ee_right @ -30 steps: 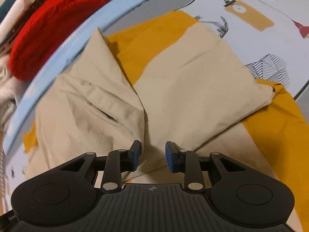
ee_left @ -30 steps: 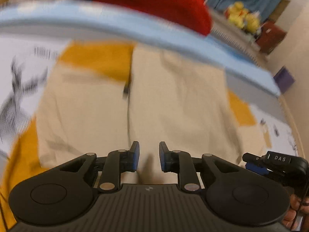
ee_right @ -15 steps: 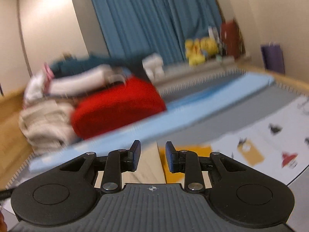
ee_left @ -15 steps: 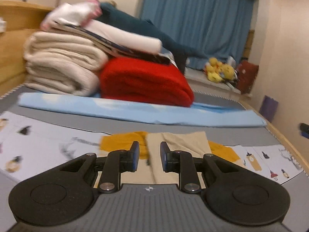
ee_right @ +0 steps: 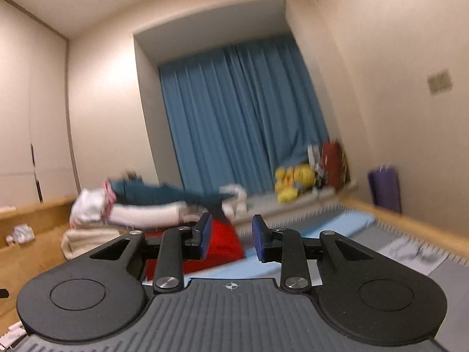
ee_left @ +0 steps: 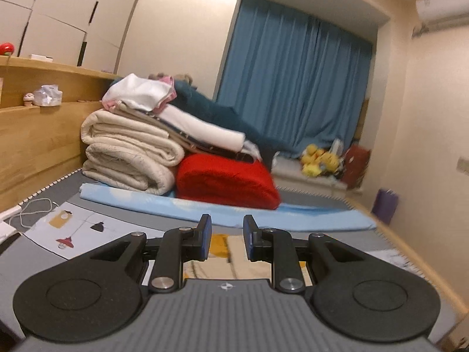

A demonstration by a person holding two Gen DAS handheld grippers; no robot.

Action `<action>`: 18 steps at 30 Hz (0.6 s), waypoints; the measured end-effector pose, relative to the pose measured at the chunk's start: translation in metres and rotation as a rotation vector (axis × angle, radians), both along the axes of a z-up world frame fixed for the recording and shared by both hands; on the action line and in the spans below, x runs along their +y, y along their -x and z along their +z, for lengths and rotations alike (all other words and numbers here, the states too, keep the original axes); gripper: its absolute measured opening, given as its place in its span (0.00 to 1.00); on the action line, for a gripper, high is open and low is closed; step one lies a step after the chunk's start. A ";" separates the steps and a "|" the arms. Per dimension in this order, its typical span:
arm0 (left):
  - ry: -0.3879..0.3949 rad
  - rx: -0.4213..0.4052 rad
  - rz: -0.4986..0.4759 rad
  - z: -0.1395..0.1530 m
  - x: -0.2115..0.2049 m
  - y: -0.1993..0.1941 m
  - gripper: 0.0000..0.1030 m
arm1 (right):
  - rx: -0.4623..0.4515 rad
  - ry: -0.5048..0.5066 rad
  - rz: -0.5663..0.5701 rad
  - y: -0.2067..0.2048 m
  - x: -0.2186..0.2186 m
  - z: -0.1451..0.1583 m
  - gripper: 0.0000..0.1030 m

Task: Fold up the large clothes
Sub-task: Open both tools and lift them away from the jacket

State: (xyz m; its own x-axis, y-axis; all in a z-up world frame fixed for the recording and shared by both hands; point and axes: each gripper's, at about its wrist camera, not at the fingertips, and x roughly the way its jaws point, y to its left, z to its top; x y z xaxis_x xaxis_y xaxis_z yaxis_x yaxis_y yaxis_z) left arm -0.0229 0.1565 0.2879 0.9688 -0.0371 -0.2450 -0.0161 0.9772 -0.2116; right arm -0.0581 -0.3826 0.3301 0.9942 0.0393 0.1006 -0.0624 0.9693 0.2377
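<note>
The beige and yellow garment lies flat on the bed; only a small strip of it shows, low in the left wrist view, between and below the fingers. My left gripper is open and empty, raised above the garment and looking level across the bed. My right gripper is open and empty, tilted up toward the far wall; the garment is out of its view.
A stack of folded blankets and a red blanket rests on a light blue sheet at the far side. A wooden headboard stands left, blue curtains behind. A white cable lies at left.
Both grippers have lifted off the garment and tilted up, from looking down at the cloth to looking across the room. Both stay open and empty.
</note>
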 end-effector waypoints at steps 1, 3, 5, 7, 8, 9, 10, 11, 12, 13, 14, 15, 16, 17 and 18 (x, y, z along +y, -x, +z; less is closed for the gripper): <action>0.008 -0.008 -0.007 0.002 -0.002 0.011 0.27 | -0.021 0.000 -0.010 0.020 -0.007 0.006 0.34; 0.021 -0.027 -0.032 0.003 -0.007 0.033 0.32 | -0.053 -0.011 -0.035 0.049 -0.019 0.014 0.35; 0.023 -0.032 -0.047 -0.009 -0.014 0.041 0.38 | -0.071 -0.024 -0.063 0.071 -0.032 0.015 0.38; 0.030 0.010 -0.049 -0.039 -0.022 0.036 0.38 | -0.060 -0.034 -0.086 0.074 -0.043 0.004 0.41; 0.032 0.038 -0.052 -0.058 -0.023 0.029 0.38 | -0.033 -0.042 -0.098 0.068 -0.048 -0.008 0.41; 0.021 0.072 -0.043 -0.084 -0.028 0.018 0.38 | 0.004 -0.052 -0.106 0.059 -0.052 -0.022 0.41; 0.003 0.105 -0.026 -0.107 -0.032 0.010 0.38 | 0.040 -0.059 -0.107 0.047 -0.054 -0.040 0.41; -0.015 0.134 -0.009 -0.129 -0.035 0.001 0.38 | 0.082 -0.058 -0.110 0.034 -0.055 -0.060 0.41; -0.033 0.179 0.018 -0.158 -0.036 -0.008 0.38 | 0.130 -0.049 -0.117 0.018 -0.054 -0.083 0.41; -0.037 0.221 0.044 -0.180 -0.036 -0.014 0.38 | 0.184 -0.042 -0.129 0.002 -0.054 -0.110 0.41; -0.038 0.263 0.068 -0.201 -0.034 -0.021 0.38 | 0.227 -0.044 -0.135 -0.011 -0.053 -0.131 0.41; -0.044 0.317 0.083 -0.222 -0.032 -0.028 0.37 | 0.279 -0.052 -0.139 -0.027 -0.052 -0.155 0.41; -0.057 0.384 0.099 -0.240 -0.030 -0.036 0.37 | 0.327 -0.062 -0.138 -0.042 -0.051 -0.178 0.41; -0.064 0.457 0.120 -0.254 -0.026 -0.045 0.37 | 0.369 -0.068 -0.138 -0.056 -0.050 -0.198 0.41; -0.054 0.520 0.137 -0.266 -0.018 -0.054 0.37 | 0.415 -0.069 -0.147 -0.070 -0.048 -0.218 0.41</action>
